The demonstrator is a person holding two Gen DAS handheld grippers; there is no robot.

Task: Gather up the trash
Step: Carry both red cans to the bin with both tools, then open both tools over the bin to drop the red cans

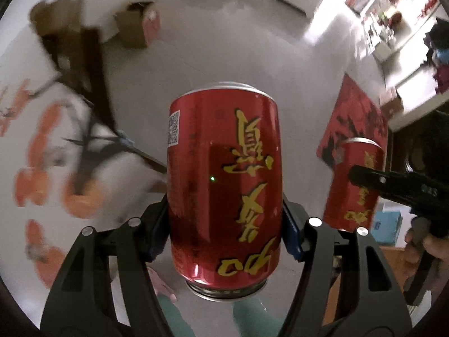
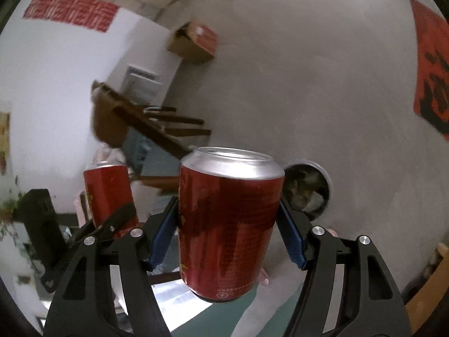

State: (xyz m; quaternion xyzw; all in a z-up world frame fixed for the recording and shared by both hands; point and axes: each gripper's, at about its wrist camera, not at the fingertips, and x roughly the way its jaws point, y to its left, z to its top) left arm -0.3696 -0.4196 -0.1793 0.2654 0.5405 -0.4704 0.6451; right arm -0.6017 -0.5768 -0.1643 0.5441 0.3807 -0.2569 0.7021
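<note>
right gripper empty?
No. In the right wrist view, the right gripper is clamped on a red can, blue pads pressed to its sides.

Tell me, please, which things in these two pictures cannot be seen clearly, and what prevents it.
- Left wrist view: the left tongs hold a red can; it hides the floor behind.
- Left wrist view: the patterned sheet is motion-blurred.
- Right wrist view: the round bin is half hidden by the other red can in the right tongs; its contents are unclear.
</note>
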